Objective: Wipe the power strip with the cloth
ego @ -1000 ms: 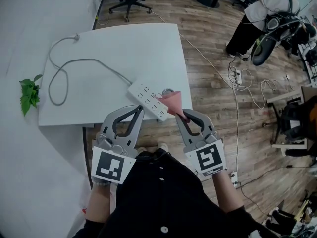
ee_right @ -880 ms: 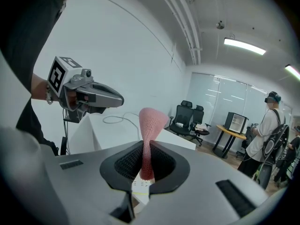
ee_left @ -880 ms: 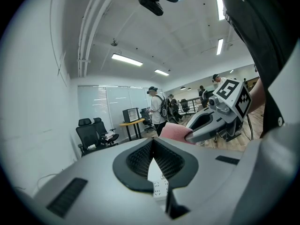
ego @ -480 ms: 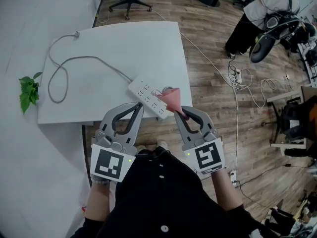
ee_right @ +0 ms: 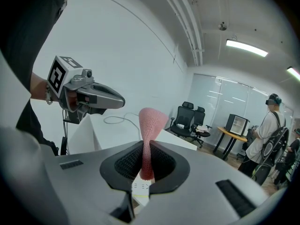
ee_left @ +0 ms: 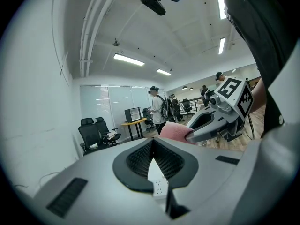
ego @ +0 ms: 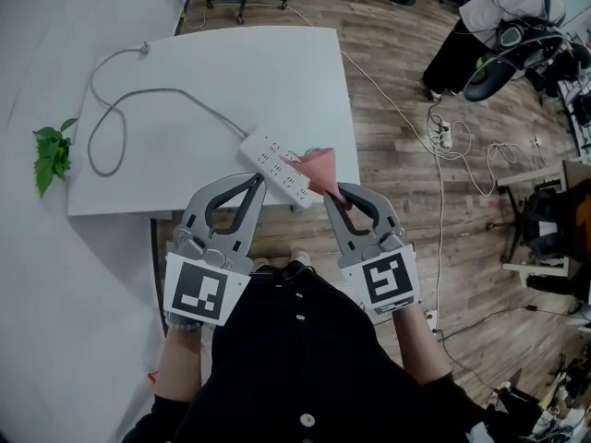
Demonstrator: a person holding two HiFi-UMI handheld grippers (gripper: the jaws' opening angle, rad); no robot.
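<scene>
Near right edge of white table (ego: pixel 231 81): long white plastic power strip (ego: pixel 272 167); right gripper (ego: pixel 332 193) pinching pink knitted cloth (ego: pixel 319 168); left gripper (ego: pixel 256 182) closed, empty.

A wooden plank floor (ego: pixel 397 137) is shown across the right half of the head view, with loose cables (ego: pixel 452 141) strewn over it. A white surface (ego: pixel 231 72) is set against a white wall (ego: pixel 46 26) at the left, with a green plant (ego: pixel 51 155) at the left edge. Black office chairs (ee_left: pixel 96 132), a glass partition (ee_left: pixel 112 102) and ceiling strip lights (ee_left: pixel 129 60) are seen in the left gripper view.
</scene>
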